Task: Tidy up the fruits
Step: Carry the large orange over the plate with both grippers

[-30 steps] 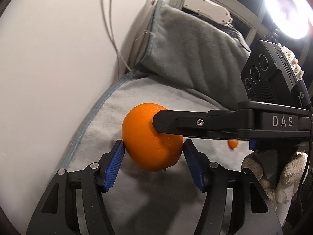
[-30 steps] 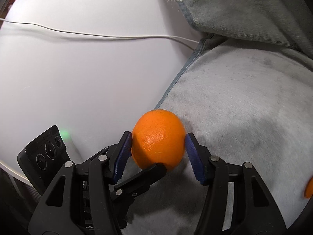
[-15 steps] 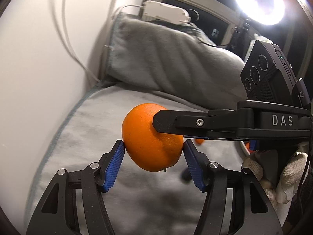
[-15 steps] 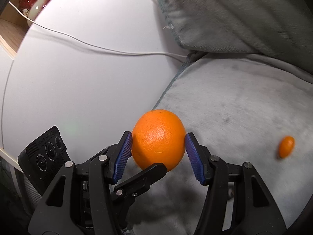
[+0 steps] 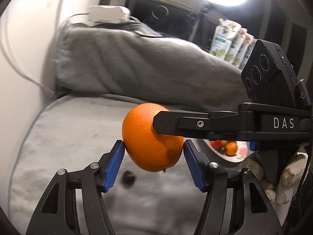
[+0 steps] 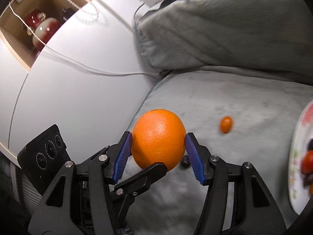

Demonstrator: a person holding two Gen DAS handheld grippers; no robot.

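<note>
Swinging toward the plate (image 6: 299,133), the orange (image 5: 148,143) is kept clenched by both the left gripper (image 5: 153,161) and the right gripper (image 6: 158,156). Right of the orange, the plate is now brought into view, so placement is judged near.

Grey blanket-covered bed (image 6: 225,98), small kumquat (image 6: 226,124), dark grape (image 5: 128,178), floral plate (image 6: 293,156) of fruit
</note>
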